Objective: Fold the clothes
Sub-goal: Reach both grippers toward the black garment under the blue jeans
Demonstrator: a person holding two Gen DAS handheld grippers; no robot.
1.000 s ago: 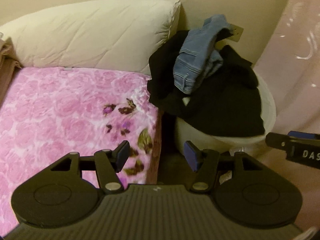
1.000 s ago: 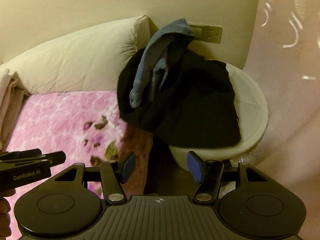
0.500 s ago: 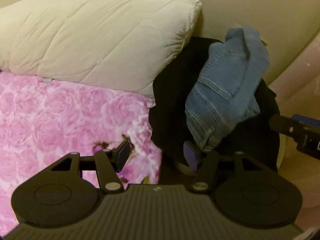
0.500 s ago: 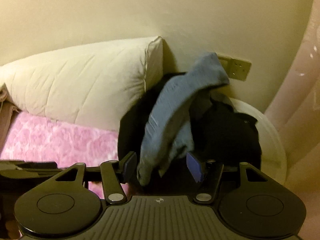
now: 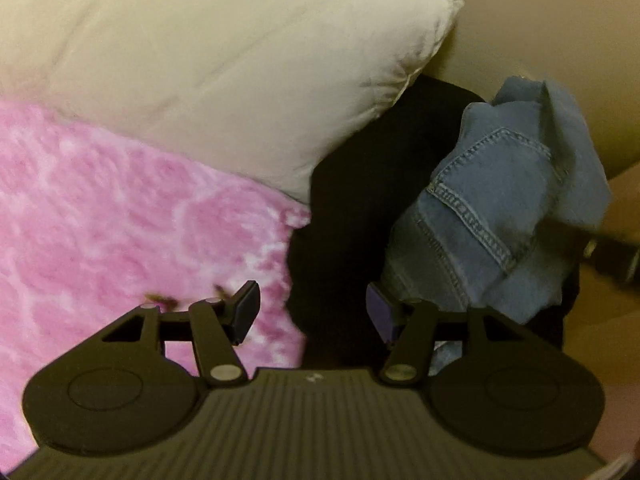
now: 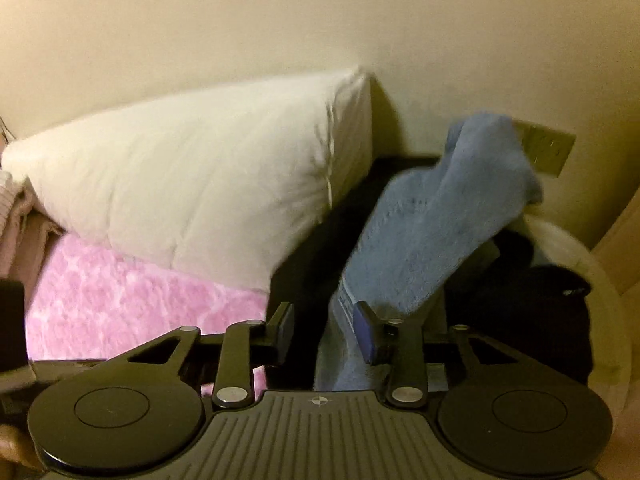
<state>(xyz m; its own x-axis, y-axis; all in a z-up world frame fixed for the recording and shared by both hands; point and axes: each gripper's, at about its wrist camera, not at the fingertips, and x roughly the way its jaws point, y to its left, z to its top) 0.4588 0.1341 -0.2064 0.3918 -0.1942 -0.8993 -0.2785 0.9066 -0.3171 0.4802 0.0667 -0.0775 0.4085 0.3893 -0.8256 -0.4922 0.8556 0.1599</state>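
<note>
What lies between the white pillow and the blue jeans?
A black garment fills the gap between the white pillow and the blue jeans, in both wrist views.

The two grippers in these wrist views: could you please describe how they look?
The left gripper and the right gripper look alike: a matte black ribbed body with a small white mark at its front edge, two round black discs at the sides, and jointed black linkage arms with silver pivot pins. Each finger ends in a flat blue pad. No cables or sleeves are visible.
</note>
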